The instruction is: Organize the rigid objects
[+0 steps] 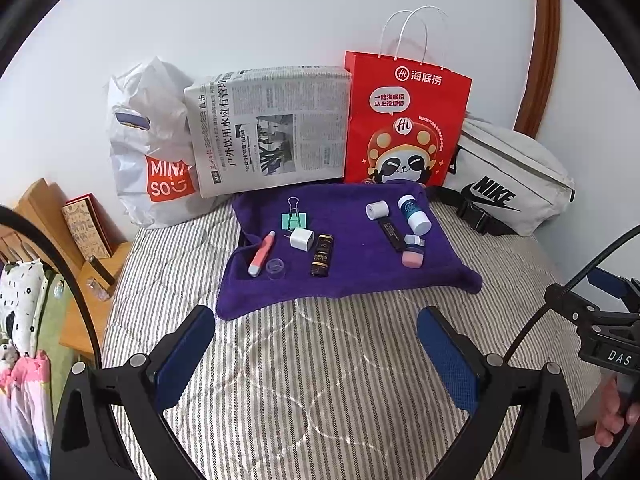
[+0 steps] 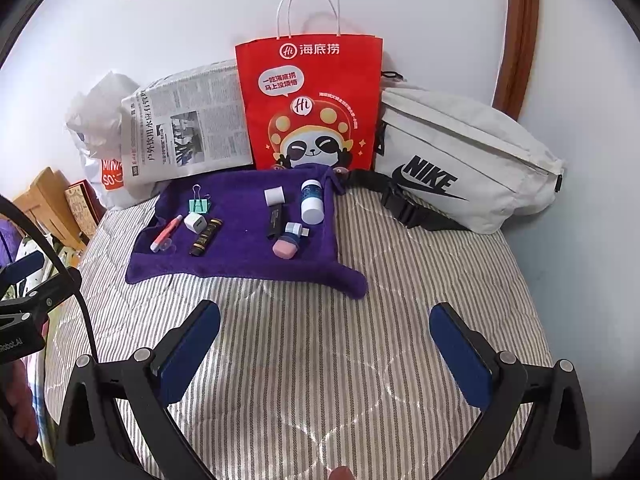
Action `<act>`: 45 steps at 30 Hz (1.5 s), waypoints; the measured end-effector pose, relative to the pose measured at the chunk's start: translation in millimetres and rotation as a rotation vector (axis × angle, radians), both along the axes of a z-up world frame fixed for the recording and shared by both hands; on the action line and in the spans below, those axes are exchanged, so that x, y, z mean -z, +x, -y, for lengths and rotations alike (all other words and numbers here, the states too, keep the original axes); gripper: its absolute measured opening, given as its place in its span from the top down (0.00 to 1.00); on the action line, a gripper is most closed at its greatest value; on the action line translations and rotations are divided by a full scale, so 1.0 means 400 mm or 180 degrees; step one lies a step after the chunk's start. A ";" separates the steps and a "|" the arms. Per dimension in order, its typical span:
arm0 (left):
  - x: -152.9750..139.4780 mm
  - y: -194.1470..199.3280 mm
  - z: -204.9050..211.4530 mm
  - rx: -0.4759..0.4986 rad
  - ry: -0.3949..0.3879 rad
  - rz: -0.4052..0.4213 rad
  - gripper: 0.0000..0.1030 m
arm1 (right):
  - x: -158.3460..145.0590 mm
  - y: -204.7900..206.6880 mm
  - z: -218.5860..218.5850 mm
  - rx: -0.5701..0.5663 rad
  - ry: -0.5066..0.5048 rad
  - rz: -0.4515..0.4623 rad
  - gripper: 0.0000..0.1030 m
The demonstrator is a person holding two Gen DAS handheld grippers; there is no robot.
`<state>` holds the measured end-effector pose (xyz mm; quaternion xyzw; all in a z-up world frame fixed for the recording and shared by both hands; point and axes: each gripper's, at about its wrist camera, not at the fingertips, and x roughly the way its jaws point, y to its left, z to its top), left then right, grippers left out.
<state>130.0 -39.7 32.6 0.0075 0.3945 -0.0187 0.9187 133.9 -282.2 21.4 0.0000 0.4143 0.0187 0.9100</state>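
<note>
I hold both the left gripper (image 1: pixel 316 354) and right gripper (image 2: pixel 325 354) wide open and empty above the near bedspread (image 1: pixel 320 380). The small items lie in two groups, left and right, on the purple towel (image 1: pixel 352 276) farther off, probably sorted.

Striped bedcover (image 2: pixel 320 360) before purple towel (image 2: pixel 248 256) bare; bags, newspaper (image 2: pixel 188 128) wall off rear.

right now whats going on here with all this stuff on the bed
A person holds two hand-held grippers, left and right, both open and empty above the striped bedcover. Nothing is picked up. Small items, such as a mint binder clip and a white charger cube, lie on a purple towel.
</note>
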 end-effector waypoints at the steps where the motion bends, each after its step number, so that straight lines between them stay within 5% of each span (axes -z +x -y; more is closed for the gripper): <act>1: 0.001 0.000 -0.002 -0.0002 -0.0006 -0.0004 0.01 | 0.001 0.000 -0.001 0.0004 -0.0002 -0.0002 0.00; 45: 0.019 0.003 -0.017 -0.0002 -0.0006 -0.0102 0.01 | -0.009 -0.018 -0.021 -0.0046 -0.0050 0.0031 0.00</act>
